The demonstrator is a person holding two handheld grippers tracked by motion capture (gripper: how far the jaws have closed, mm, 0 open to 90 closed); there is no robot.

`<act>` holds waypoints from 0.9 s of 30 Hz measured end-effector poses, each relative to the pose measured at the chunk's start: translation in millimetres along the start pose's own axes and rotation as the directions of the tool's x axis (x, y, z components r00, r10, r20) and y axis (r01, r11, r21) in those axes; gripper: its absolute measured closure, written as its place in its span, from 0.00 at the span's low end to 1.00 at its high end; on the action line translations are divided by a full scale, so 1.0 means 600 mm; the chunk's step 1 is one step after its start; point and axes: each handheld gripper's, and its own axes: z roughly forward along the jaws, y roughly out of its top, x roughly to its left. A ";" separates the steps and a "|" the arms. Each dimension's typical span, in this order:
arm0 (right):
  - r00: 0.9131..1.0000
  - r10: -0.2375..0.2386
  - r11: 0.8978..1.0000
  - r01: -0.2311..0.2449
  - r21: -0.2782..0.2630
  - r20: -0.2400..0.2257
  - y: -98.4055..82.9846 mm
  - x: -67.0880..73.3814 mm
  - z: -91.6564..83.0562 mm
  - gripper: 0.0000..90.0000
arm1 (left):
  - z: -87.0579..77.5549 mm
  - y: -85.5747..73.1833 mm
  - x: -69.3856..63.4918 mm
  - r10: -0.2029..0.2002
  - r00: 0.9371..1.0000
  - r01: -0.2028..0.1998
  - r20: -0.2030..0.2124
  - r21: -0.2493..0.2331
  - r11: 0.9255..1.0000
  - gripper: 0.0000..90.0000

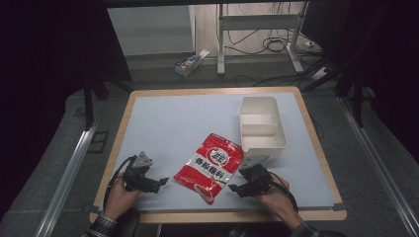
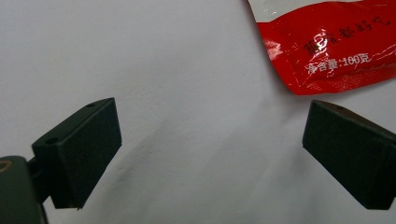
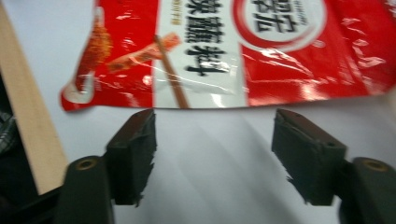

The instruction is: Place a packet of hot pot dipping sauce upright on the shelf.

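**High view: red packet flat between two spread grippers**

High view, near edge of the table point(image 1: 148, 116): red packet point(image 1: 211, 165) lying flat on the pale grey mat, tilted, white band with dark characters across the front, one corner close to the wooden rim. Just right of it and farther back, a white bin point(image 1: 262, 129), upright, with a divider inside, apart from the packet.

Left gripper point(image 1: 157, 183) held low over the mat, just left of the packet, jaws pointing toward it. Left gripper view: jaws spread wide, nothing between them but bare mat, the packet's red corner point(image 2: 327, 46) beyond the right-hand jaw, not touching.

Right gripper point(image 1: 236, 188) at the packet's right side, jaws aimed at its edge. Right gripper view: jaws released and well parted, the packet's long edge point(image 3: 243, 56) lying just past both tips across the gap; contact with the left-hand tip impossible to judge, so close. Wooden table rim at the left of that view.

Beyond the table: grey floor, a white frame point(image 1: 257, 34) with loose cables, a small box point(image 1: 190, 63).
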 end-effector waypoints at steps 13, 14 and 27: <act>0.997 0.078 0.996 -0.079 -0.033 -0.007 -0.006 -0.045 0.016 0.11 | 0.002 0.000 -0.001 0.009 1.000 -0.009 0.002 0.005 1.000 0.05; 0.997 0.078 0.996 -0.079 -0.033 -0.007 -0.006 -0.045 0.016 0.11 | 0.002 0.000 -0.001 0.010 1.000 -0.010 0.001 0.006 1.000 0.05; 0.996 0.087 0.995 -0.087 -0.047 0.010 0.007 -0.049 0.039 0.07 | 0.002 0.001 -0.002 0.015 1.000 -0.015 -0.001 0.009 1.000 0.05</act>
